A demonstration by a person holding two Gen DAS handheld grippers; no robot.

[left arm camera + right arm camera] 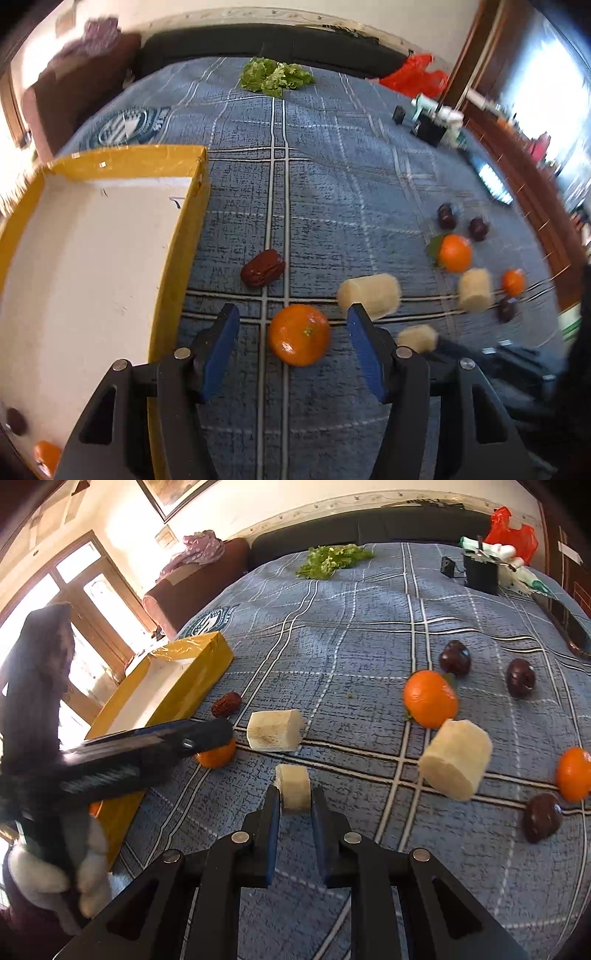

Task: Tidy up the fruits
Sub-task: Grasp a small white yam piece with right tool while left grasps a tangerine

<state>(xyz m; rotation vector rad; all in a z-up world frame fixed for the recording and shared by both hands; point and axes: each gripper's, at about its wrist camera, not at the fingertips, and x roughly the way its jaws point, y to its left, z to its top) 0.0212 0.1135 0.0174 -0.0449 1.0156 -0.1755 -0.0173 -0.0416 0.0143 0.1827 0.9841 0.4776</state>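
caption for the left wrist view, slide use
Open left hand-held gripper straddles a round orange tangerine on blue plaid cloth, beside a yellow cardboard box.

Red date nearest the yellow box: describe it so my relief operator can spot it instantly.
Start at the yellow box on the blue plaid cloth. Just off its long side, beyond the open left gripper and the orange between its fingers, lies the red date. It is oblong, wrinkled and reddish-brown, unlike the rounder, darker fruits across the cloth.

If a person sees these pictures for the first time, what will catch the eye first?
Probably the orange lying between the open left tongs, just right of the yellow box. Next, the right tongs shut on a pale chunk, with more oranges and dark fruits scattered on the blue checked cloth.
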